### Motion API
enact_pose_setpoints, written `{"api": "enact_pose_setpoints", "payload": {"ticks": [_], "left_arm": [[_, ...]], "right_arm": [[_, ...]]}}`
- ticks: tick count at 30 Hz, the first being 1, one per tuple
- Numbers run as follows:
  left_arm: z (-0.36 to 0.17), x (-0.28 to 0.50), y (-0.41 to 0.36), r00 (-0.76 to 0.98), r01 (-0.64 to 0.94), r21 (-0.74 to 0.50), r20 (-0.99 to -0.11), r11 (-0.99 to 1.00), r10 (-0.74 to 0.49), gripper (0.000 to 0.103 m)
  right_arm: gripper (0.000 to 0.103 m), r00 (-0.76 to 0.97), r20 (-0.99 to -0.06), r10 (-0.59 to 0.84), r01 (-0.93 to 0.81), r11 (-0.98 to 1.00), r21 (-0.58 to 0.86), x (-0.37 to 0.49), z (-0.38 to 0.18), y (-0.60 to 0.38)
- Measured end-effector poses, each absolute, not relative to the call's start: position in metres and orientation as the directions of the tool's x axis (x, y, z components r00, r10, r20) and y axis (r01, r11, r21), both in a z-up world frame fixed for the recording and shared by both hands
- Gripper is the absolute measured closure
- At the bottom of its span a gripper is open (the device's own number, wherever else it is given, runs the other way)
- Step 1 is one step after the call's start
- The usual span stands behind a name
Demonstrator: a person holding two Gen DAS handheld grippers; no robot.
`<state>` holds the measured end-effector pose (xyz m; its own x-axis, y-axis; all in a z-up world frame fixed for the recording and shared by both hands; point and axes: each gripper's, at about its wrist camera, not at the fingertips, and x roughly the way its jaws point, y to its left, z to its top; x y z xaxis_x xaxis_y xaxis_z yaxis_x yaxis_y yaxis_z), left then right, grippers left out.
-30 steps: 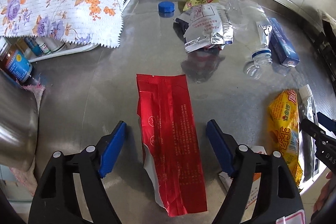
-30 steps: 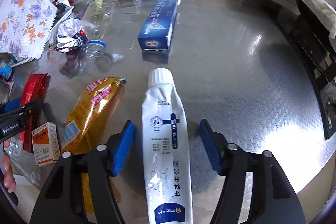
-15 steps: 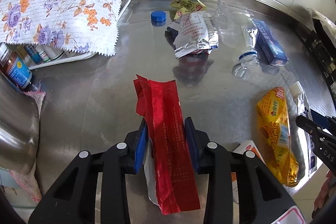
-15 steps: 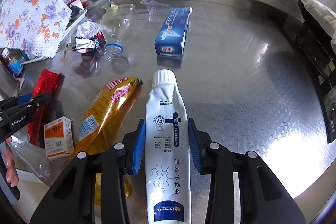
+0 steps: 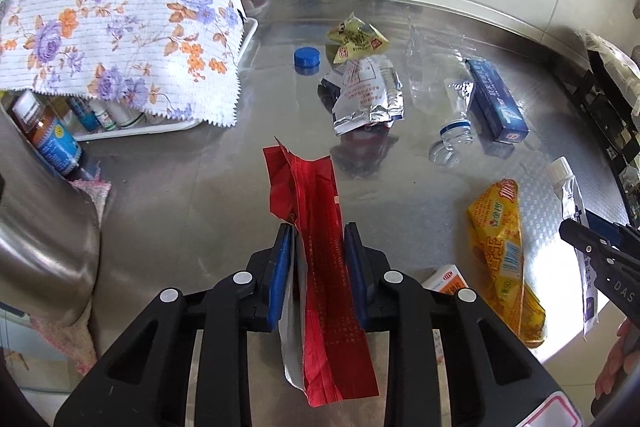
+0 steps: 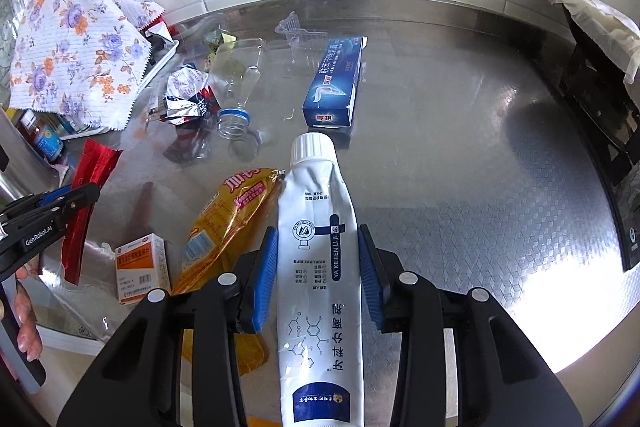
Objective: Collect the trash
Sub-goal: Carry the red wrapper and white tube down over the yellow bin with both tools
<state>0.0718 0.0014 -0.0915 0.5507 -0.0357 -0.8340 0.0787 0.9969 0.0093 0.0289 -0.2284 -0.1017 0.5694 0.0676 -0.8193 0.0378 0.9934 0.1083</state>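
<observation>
Your left tool is closing its jaws on the red wrapper, lifting it off the steel surface. Your right tool is clamping the white tube, beside the yellow snack bag.

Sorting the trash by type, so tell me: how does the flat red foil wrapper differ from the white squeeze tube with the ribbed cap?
The flat red foil wrapper is a thin, torn-open sheet showing a silver inside; the white squeeze tube is a fuller body, sealed by its ribbed cap. The wrapper is red with fine print; the tube is white with dark blue print. Both lie lengthwise between blue pads of a tool: the left tool, closing, has the wrapper, the right tool the tube.
</observation>
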Motion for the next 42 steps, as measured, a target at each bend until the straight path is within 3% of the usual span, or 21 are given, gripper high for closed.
{"api": "enact_pose_setpoints", "payload": {"ticks": [16, 31, 42], "left_arm": [[-0.058, 0.013, 0.001, 0.595, 0.061, 0.058, -0.804, 0.996, 0.011, 0.076], [-0.049, -0.087, -0.004, 0.607, 0.215, 0.061, -0.79, 0.975, -0.084, 0.076], [-0.076, -0.159, 0.006, 0.556, 0.289, 0.052, -0.822, 0.956, -0.123, 0.076]], "right_arm": [[0.063, 0.608, -0.785, 0.113, -0.016, 0.991, 0.131, -0.016, -0.076, -0.231], [0.063, 0.63, -0.774, 0.061, 0.032, 0.994, 0.105, -0.126, -0.058, -0.203], [0.063, 0.593, -0.803, 0.058, 0.029, 0.995, 0.094, -0.205, -0.072, -0.171]]}}
